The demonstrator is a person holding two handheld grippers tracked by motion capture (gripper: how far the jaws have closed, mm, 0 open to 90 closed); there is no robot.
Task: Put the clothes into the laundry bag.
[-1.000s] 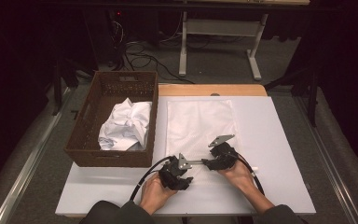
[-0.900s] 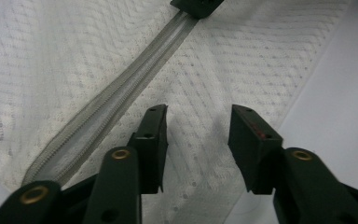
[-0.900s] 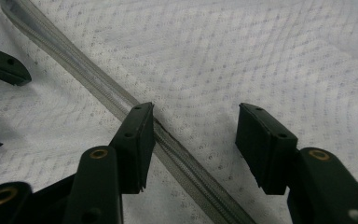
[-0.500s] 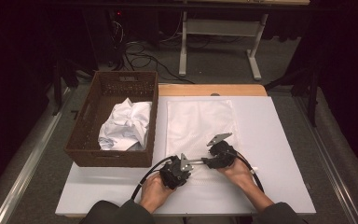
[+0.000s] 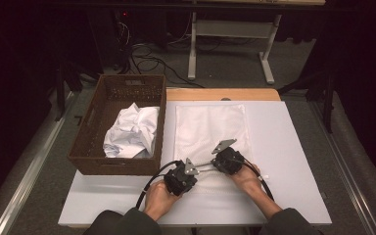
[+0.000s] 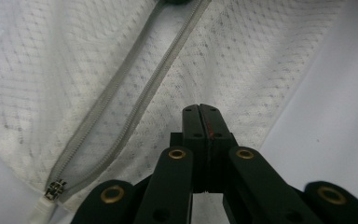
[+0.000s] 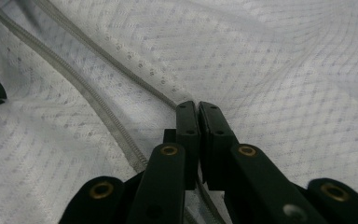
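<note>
Both grippers, left [image 5: 190, 172] and right [image 5: 221, 159], sit clamped on the mesh bag [image 5: 210, 129] at the table's near edge, barely shifted over the last second, zip [image 6: 135, 100] gaping between them, so we judge it's held open for stuffing.

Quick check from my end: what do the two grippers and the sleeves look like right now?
Both the left gripper and right gripper are black, each topped by a grey three-cornered plate and trailing a black cable. Their black fingers have brass-coloured rivets; one shows a red mark. Sleeves are dark.
</note>
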